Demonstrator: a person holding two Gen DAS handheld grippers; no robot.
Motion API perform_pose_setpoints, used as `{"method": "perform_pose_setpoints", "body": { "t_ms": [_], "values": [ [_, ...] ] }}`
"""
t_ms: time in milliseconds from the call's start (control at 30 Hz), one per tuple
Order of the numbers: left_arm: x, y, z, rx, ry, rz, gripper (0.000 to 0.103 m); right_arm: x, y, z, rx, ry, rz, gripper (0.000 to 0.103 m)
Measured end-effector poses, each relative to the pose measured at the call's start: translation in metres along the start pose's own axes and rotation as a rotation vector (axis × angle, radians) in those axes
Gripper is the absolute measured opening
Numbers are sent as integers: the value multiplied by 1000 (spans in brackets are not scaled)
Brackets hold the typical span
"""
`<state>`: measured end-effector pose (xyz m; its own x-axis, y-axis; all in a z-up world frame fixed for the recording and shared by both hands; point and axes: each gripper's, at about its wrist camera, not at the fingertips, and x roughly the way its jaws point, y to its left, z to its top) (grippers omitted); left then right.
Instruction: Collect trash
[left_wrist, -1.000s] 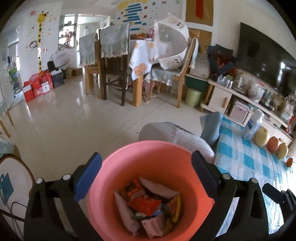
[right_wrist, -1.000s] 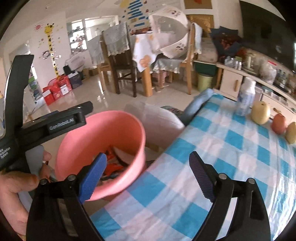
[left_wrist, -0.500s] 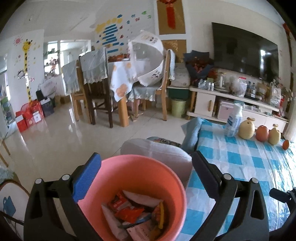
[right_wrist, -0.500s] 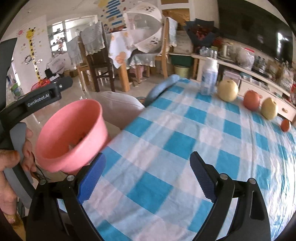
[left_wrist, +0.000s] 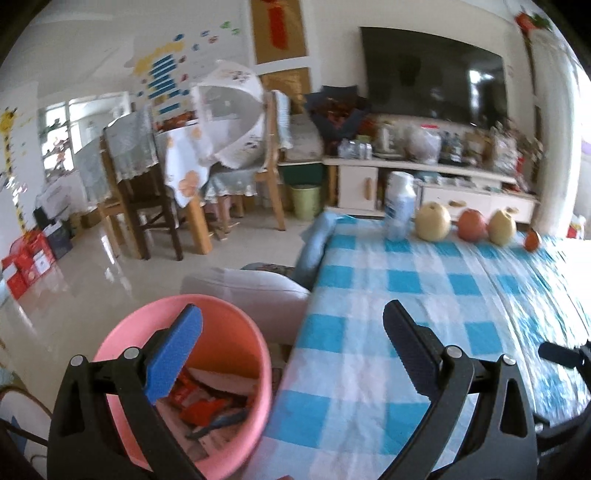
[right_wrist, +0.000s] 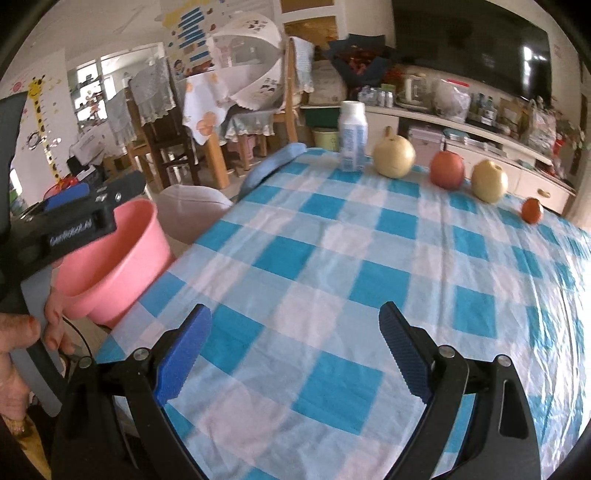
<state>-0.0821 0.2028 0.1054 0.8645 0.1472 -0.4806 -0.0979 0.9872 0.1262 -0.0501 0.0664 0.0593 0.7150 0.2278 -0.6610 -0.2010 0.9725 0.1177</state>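
Left gripper (left_wrist: 291, 345): jaws spread wide, empty. Right gripper (right_wrist: 293, 345): jaws spread wide, empty. Hand (right_wrist: 22, 347): grips left handle.

A lived-in home, living and dining room combined. Upper right: a wall-mounted television (left_wrist: 432, 77) over a cluttered white cabinet (left_wrist: 424, 181). Centre left: a dining table (left_wrist: 184, 166) with cloth-draped wooden chairs (left_wrist: 129, 177). Far left: a giraffe height chart (right_wrist: 42, 122). Foreground: a worktop (right_wrist: 369, 277) in blue-checked cloth, carrying fruit (right_wrist: 393, 157).
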Motion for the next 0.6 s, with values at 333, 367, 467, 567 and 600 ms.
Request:
{"method": "perform_pose_setpoints", "body": {
  "t_ms": [333, 367, 467, 567, 600],
  "values": [
    [-25, -67, -12, 143, -20, -58, 99, -25, -47, -14, 64, -27, -54, 91],
    [-27, -70, -13, 148, -22, -64, 99, -27, -51, -15, 70, -28, -58, 91],
    [-32, -86, -17, 169, -21, -80, 99, -33, -61, -20, 77, -34, -68, 91],
    [-36, -96, -19, 184, -17, -92, 99, -41, -70, -23, 80, -44, -81, 91],
    [-38, -99, -20, 186, -16, -97, 99, -43, -73, -24, 82, -48, -85, 91]
  ]
}}
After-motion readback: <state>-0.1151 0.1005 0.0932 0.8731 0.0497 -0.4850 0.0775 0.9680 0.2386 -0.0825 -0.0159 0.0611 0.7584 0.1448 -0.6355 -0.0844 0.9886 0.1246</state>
